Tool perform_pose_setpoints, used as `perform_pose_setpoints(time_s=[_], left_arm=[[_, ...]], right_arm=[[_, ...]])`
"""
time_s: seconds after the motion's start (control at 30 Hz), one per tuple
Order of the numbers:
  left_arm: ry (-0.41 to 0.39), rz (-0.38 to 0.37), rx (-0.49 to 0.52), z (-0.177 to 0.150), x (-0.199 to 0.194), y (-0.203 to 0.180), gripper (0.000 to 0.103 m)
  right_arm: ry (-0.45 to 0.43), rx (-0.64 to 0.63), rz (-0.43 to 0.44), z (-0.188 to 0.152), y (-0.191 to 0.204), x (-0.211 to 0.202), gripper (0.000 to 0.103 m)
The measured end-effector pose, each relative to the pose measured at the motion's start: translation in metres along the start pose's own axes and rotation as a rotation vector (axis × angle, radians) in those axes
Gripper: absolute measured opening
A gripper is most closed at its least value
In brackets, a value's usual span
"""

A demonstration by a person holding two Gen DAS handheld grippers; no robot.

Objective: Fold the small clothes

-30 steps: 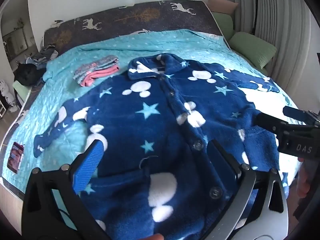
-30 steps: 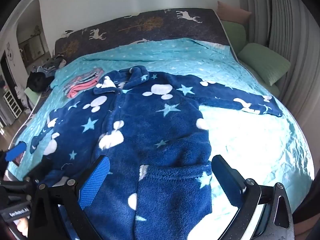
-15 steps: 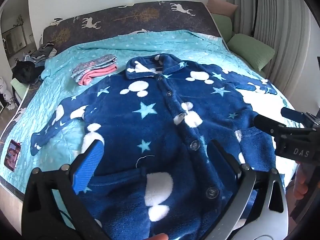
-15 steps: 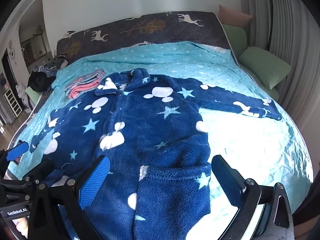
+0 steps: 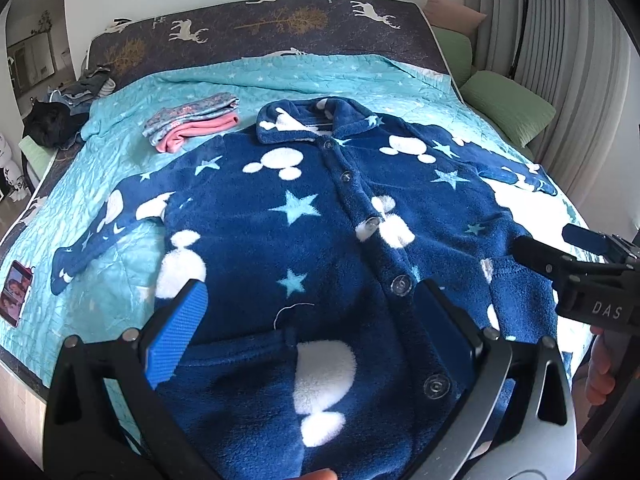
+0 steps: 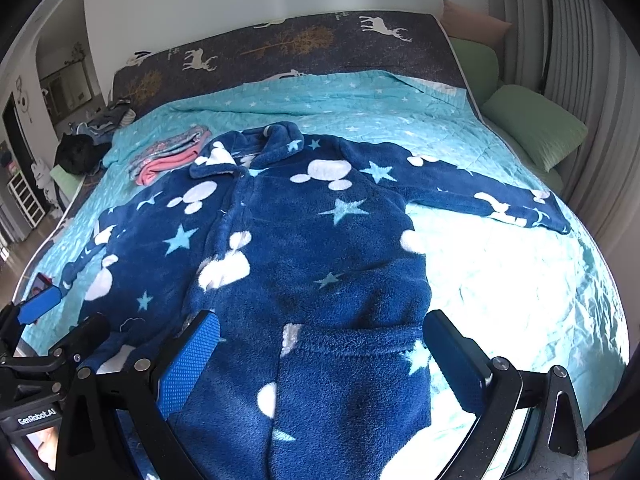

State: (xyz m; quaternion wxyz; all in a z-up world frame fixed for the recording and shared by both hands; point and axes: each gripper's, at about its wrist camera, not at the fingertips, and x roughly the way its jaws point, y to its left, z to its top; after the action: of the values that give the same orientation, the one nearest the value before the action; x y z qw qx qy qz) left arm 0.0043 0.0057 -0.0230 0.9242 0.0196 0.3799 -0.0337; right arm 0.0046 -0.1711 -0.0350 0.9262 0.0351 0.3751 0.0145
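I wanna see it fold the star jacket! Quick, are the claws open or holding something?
Left claw: open, holding nothing, above the blue fleece jacket.
Right claw: open, holding nothing, above the jacket's lower part.

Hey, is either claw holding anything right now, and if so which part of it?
Nothing is held. The left claw and the right claw are both open above the blue fleece jacket.

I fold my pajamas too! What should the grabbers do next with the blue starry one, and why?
Probably lower the right gripper onto the outstretched sleeve and fold it across the chest. The blue fleece top lies flat and buttoned on the bed, both sleeves spread wide, and both grippers, the left gripper too, are open and empty.
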Motion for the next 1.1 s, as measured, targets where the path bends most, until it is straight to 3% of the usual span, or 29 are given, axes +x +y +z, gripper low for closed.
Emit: perform_pose_setpoints(time_s=[0.57, 0.83, 1.1], left_arm=[[0.011, -0.01, -0.011, -0.004, 0.006, 0.007, 0.102], [-0.027, 0.007, -0.019, 0.003, -0.001, 0.014, 0.102], [-0.036, 0.002, -0.019, 0.005, -0.002, 0.015, 0.102]], right_arm=[[0.016, -0.006, -0.008, -0.001, 0.0, 0.003, 0.103], [-0.04, 0.068, -0.064, 0.015, -0.03, -0.016, 0.103], [-0.07, 0.079, -0.065, 0.02, -0.038, -0.026, 0.103]])
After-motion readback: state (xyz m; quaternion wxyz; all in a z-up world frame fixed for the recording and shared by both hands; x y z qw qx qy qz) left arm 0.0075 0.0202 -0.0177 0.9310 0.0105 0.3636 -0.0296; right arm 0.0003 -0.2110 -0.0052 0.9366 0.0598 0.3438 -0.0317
